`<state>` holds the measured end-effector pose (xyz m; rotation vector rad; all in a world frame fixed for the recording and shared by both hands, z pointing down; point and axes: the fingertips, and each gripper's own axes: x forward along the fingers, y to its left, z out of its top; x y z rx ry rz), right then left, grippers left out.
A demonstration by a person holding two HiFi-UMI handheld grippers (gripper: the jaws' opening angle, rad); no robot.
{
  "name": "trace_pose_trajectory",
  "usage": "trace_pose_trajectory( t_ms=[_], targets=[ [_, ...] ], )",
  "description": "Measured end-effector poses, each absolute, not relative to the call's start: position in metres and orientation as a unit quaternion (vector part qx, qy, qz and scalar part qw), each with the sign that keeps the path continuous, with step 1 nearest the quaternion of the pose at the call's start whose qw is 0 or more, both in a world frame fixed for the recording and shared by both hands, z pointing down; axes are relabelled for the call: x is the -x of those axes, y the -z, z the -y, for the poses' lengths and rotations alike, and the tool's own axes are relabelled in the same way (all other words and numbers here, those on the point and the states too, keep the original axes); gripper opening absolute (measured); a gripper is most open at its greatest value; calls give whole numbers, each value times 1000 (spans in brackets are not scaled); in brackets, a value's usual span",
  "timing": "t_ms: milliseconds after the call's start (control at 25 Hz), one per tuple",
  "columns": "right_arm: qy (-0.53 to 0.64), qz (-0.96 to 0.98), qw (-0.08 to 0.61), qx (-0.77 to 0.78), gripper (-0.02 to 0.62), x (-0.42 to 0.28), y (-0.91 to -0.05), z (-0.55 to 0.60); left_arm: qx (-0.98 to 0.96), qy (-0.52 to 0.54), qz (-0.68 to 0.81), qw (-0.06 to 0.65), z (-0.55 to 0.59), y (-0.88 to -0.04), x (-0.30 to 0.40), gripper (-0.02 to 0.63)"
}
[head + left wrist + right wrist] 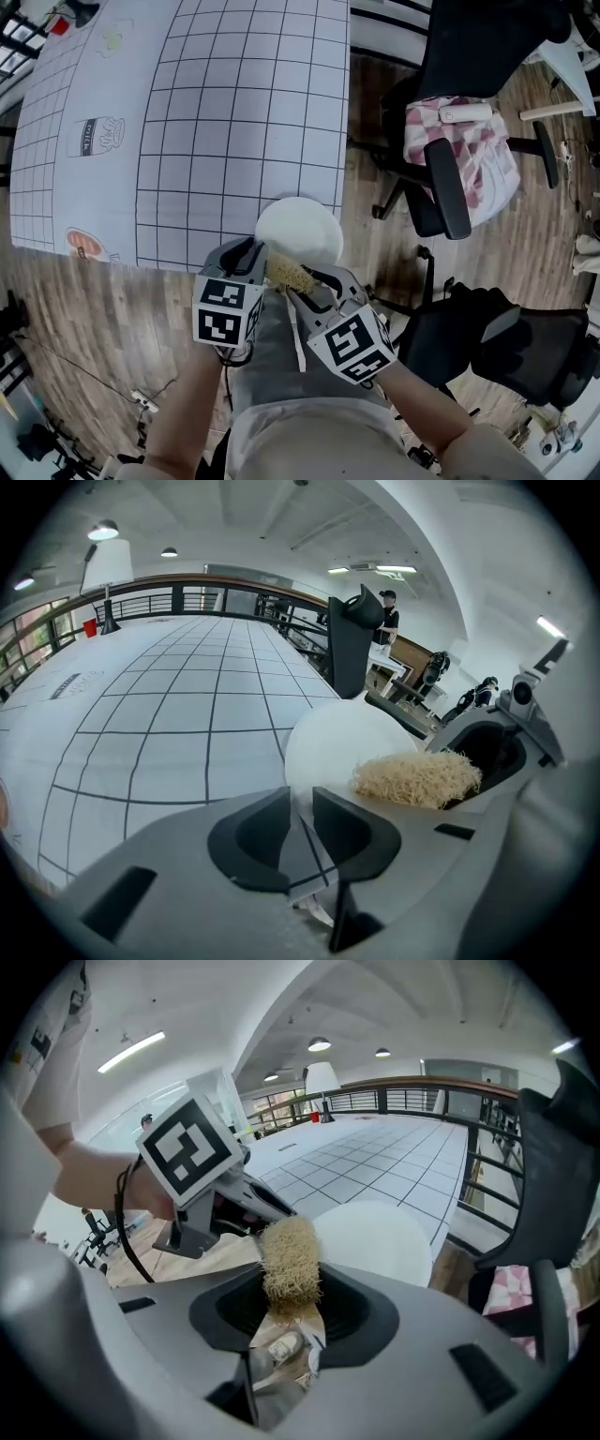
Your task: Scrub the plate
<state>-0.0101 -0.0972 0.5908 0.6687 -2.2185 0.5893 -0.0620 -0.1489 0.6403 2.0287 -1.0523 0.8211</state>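
Observation:
A white plate (302,228) lies at the near right corner of the grid-patterned table (216,122). My left gripper (249,253) sits at the plate's near left rim. In the left gripper view its jaws stand almost together with the rim of the plate (347,742) between their tips. My right gripper (302,281) is shut on a straw-coloured scrubber (289,273), held just at the plate's near edge. In the right gripper view the scrubber (291,1258) stands upright between the jaws, with the plate (380,1238) behind it.
A black office chair with a pink checked cloth (461,150) stands right of the table, and another black chair (511,342) is near my right arm. A wooden floor (94,309) surrounds the table. A person (386,616) stands far off.

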Motion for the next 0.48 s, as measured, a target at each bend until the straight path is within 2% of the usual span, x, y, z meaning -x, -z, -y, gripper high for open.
trace_pose_trajectory(
  t_ms=[480],
  targets=[
    [-240, 851, 363, -293, 141, -22, -597, 101, -782, -306, 409, 356, 149, -641, 63, 89]
  ],
)
